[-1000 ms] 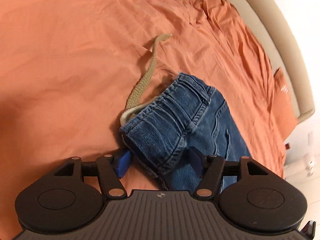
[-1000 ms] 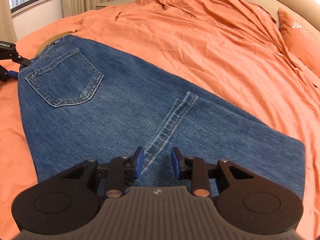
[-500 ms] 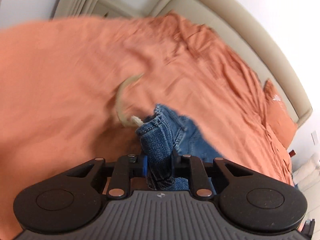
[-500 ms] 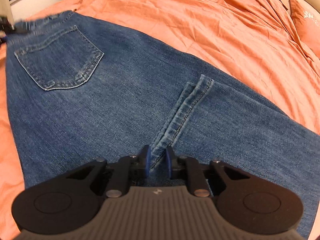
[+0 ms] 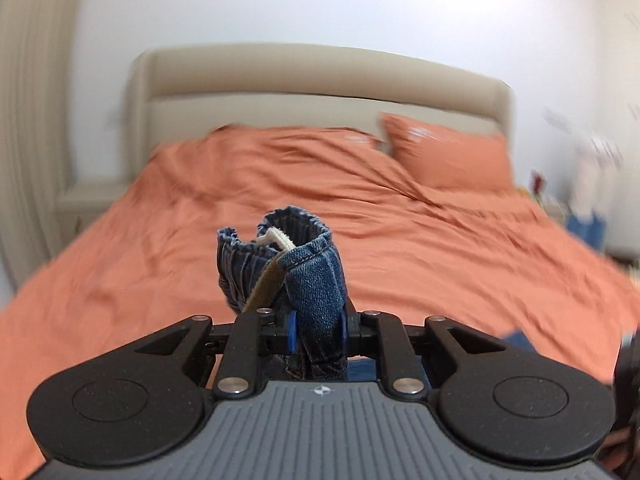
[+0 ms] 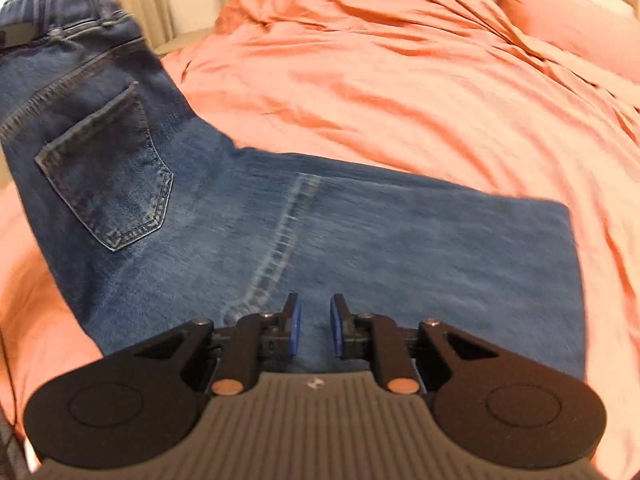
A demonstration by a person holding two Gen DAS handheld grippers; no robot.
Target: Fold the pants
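The left gripper [image 5: 316,330] pinches the jeans [image 6: 280,232] by their bunched waistband [image 5: 280,252], lifted above the orange bed [image 5: 440,240]; a tan drawstring [image 5: 266,282] pokes out. The right gripper [image 6: 312,330] hovers over the denim with its jaws apart, gripping nothing.

Bedroom: big bed with a rumpled orange sheet [image 5: 400,216] straight ahead of the tongs, beige padded headboard [image 5: 320,76] beyond, orange pillow [image 5: 452,156] ahead-right, plain white wall [image 5: 300,4], beige curtains [image 5: 32,92] off left.
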